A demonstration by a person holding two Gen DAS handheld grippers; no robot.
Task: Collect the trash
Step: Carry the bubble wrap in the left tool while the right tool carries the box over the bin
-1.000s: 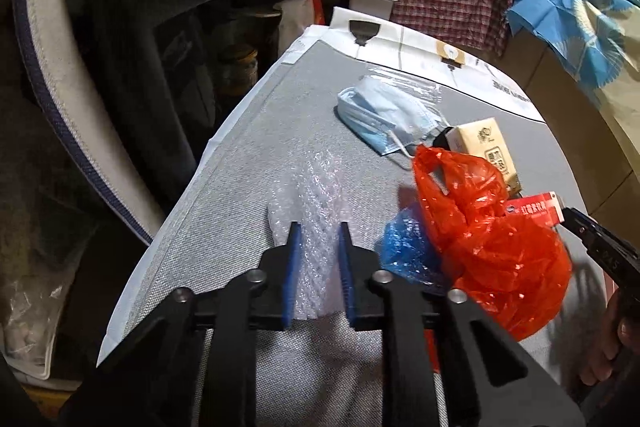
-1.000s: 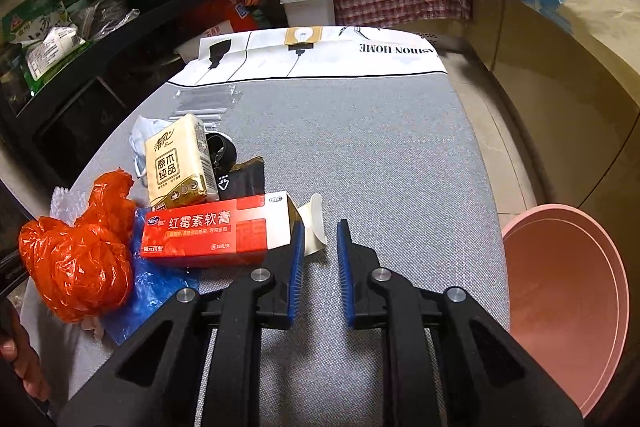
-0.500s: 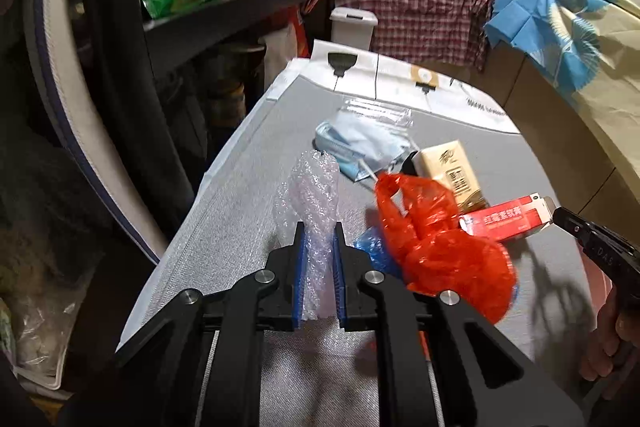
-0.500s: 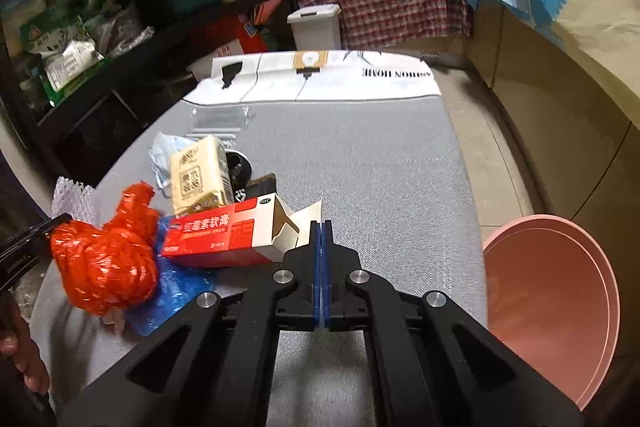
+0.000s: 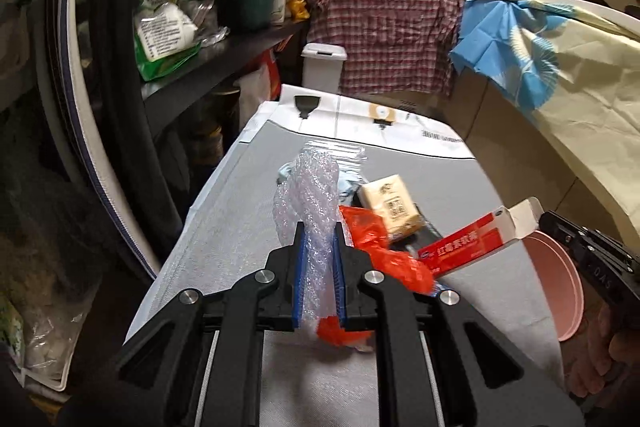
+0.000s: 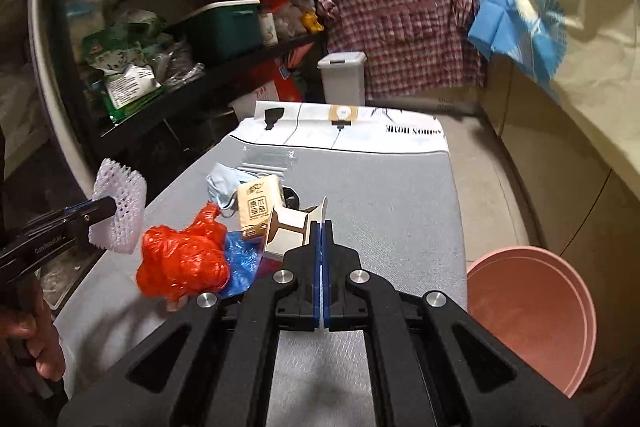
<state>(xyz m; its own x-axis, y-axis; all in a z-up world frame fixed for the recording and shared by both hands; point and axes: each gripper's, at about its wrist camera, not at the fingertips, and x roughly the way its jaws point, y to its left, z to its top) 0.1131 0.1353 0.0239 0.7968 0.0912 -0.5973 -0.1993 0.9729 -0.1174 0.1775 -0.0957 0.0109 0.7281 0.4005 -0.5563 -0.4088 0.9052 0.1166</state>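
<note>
Two grippers are both up off the grey table [image 6: 400, 211], each with a piece of trash. Left gripper [image 5: 318, 251] has its blue pads clamped on a strip of clear bubble wrap [image 5: 310, 195], which stands up above the jaws and hangs a little below them. Right gripper [image 6: 322, 247] has its jaws pressed together on the white end flap of a red carton [image 5: 472, 247] (opened at that end), and the carton hangs clear of the table. Left of the carton, on the table, lies a crumpled orange bag [image 6: 182, 261] over a blue plastic bag [image 6: 242, 259]. Just behind the carton sits a tan tissue pack [image 6: 256, 207], with a blue face mask [image 6: 222, 183] beyond that. Right of the carton, past the table's edge, stands a pink bin [image 6: 532, 311].
</note>
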